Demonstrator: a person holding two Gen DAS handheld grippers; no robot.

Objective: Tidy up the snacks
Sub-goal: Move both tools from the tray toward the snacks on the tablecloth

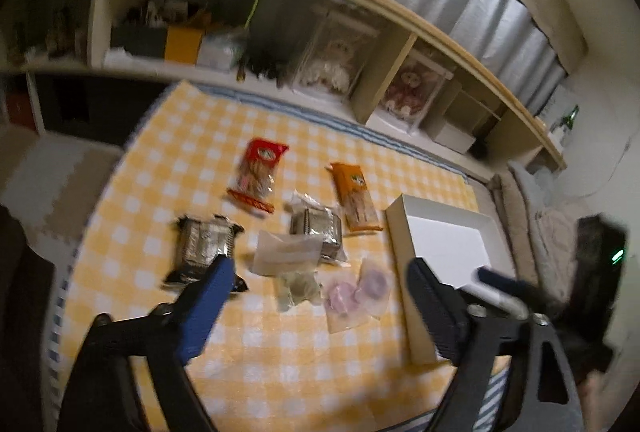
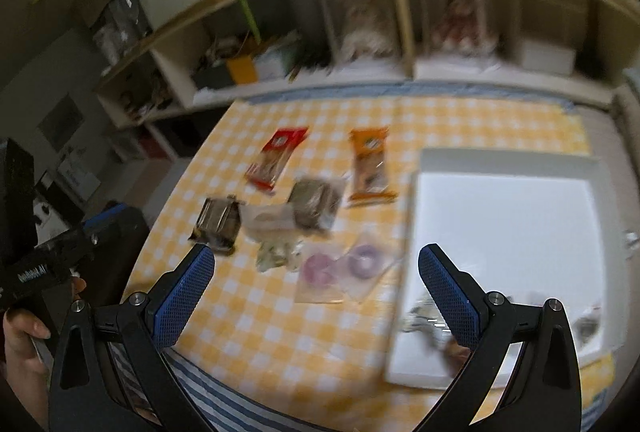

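Snacks lie loose on a yellow-and-white checked cloth. Farthest are a red packet, tilted, and to its right an orange packet, lengthwise. Nearer sit two dark foil packs, one at left, one toward the middle, with a pale translucent pouch between them. Nearest are a greenish sweet bag and two clear bags of pink rings. A shallow white box stands at right, a few wrapped bits in its near end

One red packet, one orange packet, two silver packs, one white box.
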